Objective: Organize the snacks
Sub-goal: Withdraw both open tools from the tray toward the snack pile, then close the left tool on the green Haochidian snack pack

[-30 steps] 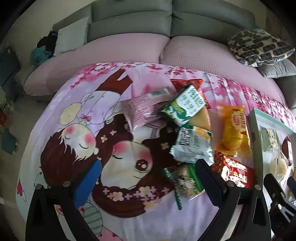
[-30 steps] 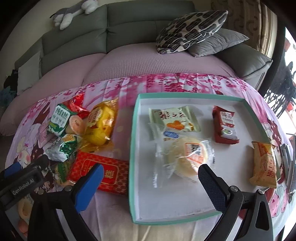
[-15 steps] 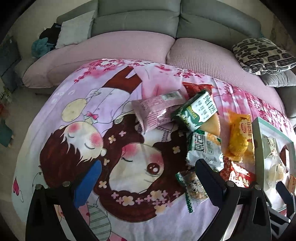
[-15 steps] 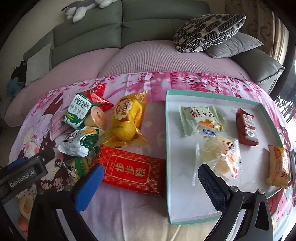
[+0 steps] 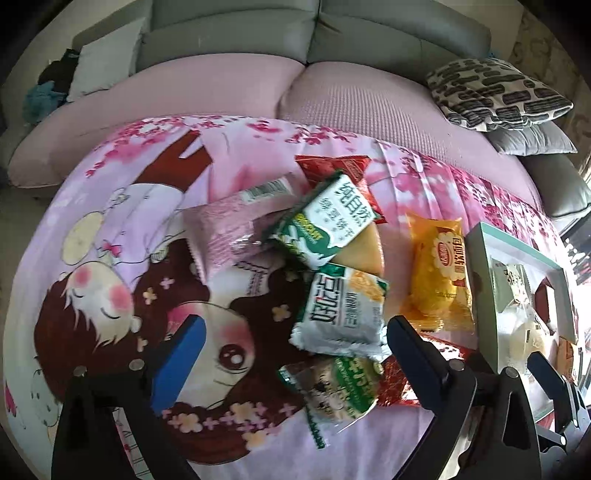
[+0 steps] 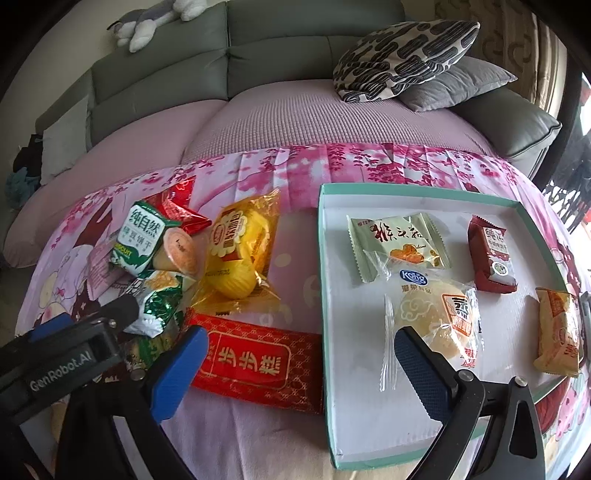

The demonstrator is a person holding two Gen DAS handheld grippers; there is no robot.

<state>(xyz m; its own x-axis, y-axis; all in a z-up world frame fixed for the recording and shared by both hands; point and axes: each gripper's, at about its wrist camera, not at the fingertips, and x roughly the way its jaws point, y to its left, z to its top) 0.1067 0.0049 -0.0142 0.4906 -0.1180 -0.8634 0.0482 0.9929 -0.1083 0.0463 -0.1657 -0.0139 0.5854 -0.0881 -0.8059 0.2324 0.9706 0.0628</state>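
Note:
A pile of snack packets lies on the pink cartoon cloth: a green-white biscuit pack [image 5: 328,221], a white-green pack [image 5: 341,314], a small green pack [image 5: 334,387], a pink pack [image 5: 225,232], a yellow cake pack [image 6: 240,251] and a red flat pack [image 6: 255,363]. A white tray with a teal rim [image 6: 325,295] holds several packets, among them a round cake [image 6: 436,325]. My left gripper [image 5: 291,354] is open and empty over the pile's near edge. My right gripper [image 6: 295,365] is open and empty over the red pack and the tray's left rim.
A grey sofa with a pink seat cover [image 5: 332,96] runs behind the cloth. A patterned cushion [image 6: 402,55] and a grey one [image 6: 458,86] lie at the right. A plush toy [image 6: 147,22] sits on the sofa back.
The left gripper has moved closer to the snack pile. The right gripper has shifted left, from over the tray to over the red pack and tray rim. Both stay open.

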